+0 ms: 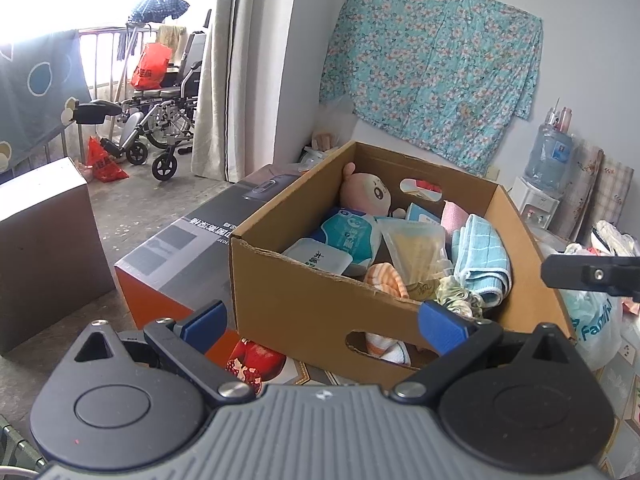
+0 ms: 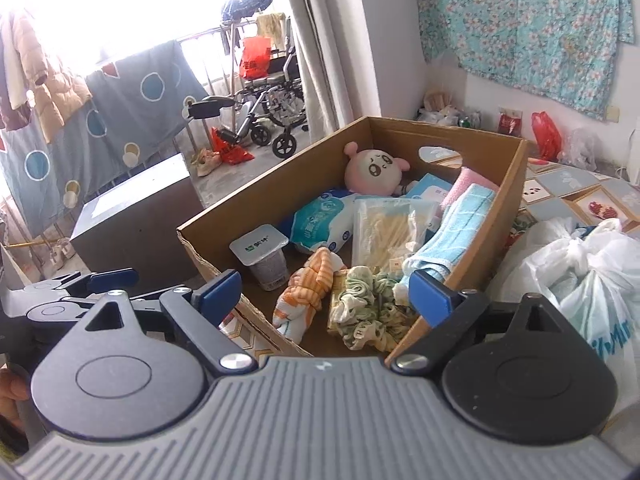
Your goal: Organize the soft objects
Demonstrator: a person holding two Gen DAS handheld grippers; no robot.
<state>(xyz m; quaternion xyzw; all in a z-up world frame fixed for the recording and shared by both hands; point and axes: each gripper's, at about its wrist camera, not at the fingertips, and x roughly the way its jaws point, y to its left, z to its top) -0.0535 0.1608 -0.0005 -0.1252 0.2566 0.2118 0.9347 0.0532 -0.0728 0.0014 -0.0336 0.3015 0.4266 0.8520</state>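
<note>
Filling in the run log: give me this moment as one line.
left gripper: open, empty | right gripper: open, empty, above scrunchie | cardboard box: holds plush doll, blue towel, striped cloth

Left tool [image 1: 326, 322] gapes before filled cardboard box [image 1: 304, 300].

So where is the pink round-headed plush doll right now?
The pink plush doll lies inside the cardboard box, at its far left corner in both views, just behind the blue-and-white soft pack.
</note>
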